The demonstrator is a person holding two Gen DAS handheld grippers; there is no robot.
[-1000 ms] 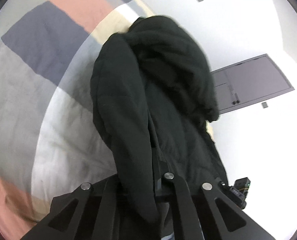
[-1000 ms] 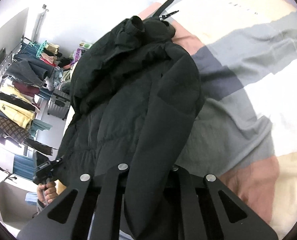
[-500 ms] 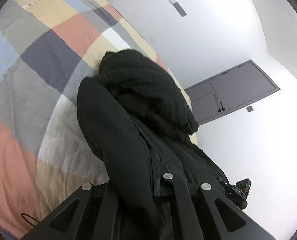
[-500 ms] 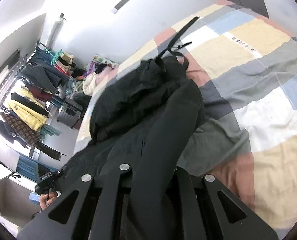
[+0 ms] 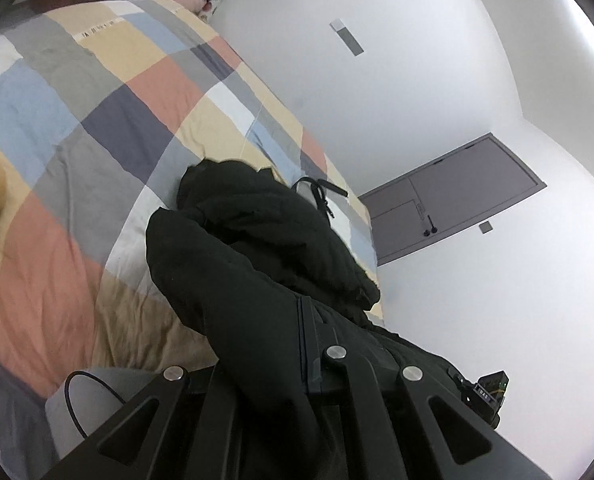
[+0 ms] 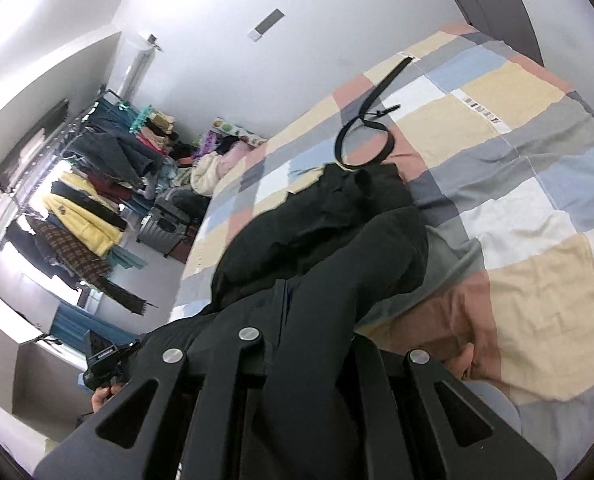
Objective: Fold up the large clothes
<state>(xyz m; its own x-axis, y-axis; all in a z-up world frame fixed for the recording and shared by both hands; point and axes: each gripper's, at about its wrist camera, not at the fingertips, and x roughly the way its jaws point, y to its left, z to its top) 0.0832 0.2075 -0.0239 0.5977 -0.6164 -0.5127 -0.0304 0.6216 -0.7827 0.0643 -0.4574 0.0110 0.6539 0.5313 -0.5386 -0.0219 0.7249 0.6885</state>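
Observation:
A large black padded jacket (image 5: 257,264) hangs from both grippers and trails onto the patchwork bed cover (image 5: 109,120). My left gripper (image 5: 281,364) is shut on one edge of the jacket; cloth drapes over its fingers. My right gripper (image 6: 297,340) is shut on the other edge of the jacket (image 6: 329,240), with cloth bunched between the jaws. The jacket's far end, the hood side, rests on the bed. The left gripper (image 6: 105,360) also shows in the right wrist view, at the lower left.
A black belt (image 6: 369,128) lies looped on the bed cover (image 6: 517,168) beyond the jacket. A clothes rack (image 6: 81,200) with hanging garments and a suitcase (image 6: 165,228) stand left of the bed. A grey door (image 5: 449,208) is in the white wall.
Both grippers have pulled back and tilted up with the jacket held. The jacket now sits lower and farther in both views, more of the bed shows, and the belt has come into sight.

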